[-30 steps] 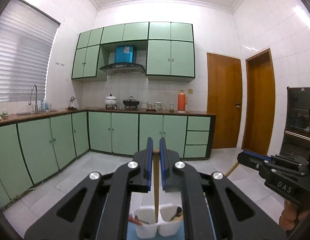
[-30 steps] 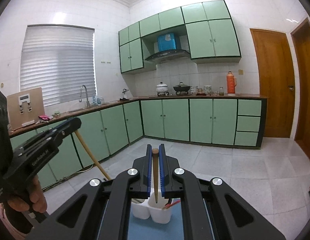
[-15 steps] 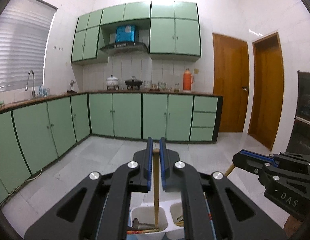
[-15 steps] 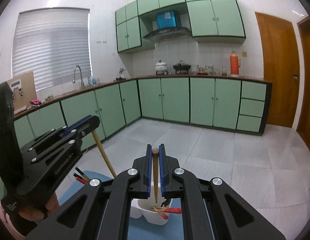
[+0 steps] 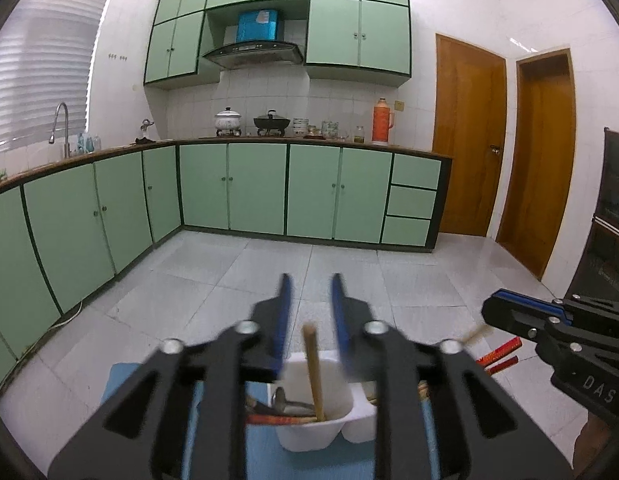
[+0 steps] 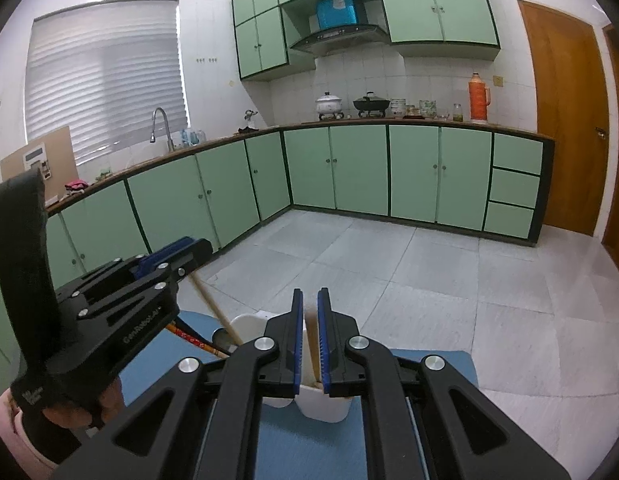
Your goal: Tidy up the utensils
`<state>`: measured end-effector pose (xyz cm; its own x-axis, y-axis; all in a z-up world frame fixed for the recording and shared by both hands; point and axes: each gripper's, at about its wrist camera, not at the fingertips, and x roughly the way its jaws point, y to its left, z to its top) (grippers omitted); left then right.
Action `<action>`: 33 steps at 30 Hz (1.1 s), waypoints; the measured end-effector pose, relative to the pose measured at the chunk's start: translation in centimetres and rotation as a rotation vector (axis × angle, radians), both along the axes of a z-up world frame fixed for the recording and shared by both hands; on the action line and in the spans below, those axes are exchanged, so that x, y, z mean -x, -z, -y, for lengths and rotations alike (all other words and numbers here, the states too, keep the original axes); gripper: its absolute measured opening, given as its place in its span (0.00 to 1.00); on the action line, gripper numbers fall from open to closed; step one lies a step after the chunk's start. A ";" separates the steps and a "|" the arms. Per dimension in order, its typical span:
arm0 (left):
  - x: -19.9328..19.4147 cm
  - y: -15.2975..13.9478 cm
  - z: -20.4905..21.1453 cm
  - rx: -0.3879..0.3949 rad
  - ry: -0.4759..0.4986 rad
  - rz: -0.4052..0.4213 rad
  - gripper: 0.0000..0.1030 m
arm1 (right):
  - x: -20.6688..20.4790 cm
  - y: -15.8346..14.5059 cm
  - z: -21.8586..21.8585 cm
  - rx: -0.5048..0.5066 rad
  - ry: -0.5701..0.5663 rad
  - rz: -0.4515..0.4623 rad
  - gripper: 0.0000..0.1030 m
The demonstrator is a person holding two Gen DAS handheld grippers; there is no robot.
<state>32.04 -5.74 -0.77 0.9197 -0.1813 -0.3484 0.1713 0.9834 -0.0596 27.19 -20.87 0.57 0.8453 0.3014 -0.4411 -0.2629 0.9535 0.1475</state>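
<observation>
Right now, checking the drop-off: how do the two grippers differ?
The left gripper has its jaws opening, clear of its wooden chopstick, which leans loose in the white holder. The right gripper is shut on its own chopstick. Both hang over the holder.

Matt wooden chopstick [image 5: 314, 368], white plastic holder [image 5: 309, 434]

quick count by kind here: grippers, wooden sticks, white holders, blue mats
grippers: 2 (left gripper, jaws opening with a stick loose between them; right gripper, clamped on the other)
wooden sticks: 2
white holder: 1
blue mat: 1
total: 6
</observation>
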 end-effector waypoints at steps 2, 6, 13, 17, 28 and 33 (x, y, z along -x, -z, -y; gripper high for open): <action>0.8 -0.5 -0.6 0.014 -0.005 0.013 0.37 | 0.6 -0.3 0.4 -0.007 0.009 0.010 0.11; 3.0 -2.0 -2.1 0.036 -0.029 0.055 0.53 | 2.4 -1.6 1.7 -0.028 0.048 0.045 0.22; 9.0 -4.0 -3.2 0.020 -0.095 0.139 0.87 | 7.3 -2.8 4.3 -0.068 0.120 0.109 0.48; 12.3 -3.8 -3.5 0.000 -0.121 0.129 0.92 | 10.9 -2.1 5.0 -0.067 0.156 0.113 0.66; 19.8 -2.1 -3.6 -0.023 -0.109 0.026 0.95 | 17.4 -0.3 3.4 -0.049 0.142 0.055 0.94; 22.0 -1.9 -3.7 -0.025 -0.099 0.002 0.95 | 19.1 -0.4 2.2 -0.033 0.114 0.055 0.94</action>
<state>10.00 -2.00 1.14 0.9333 -0.0802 -0.3500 0.0728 0.9968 -0.0342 8.10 -23.07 1.01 0.8975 0.2157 -0.3846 -0.1619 0.9725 0.1674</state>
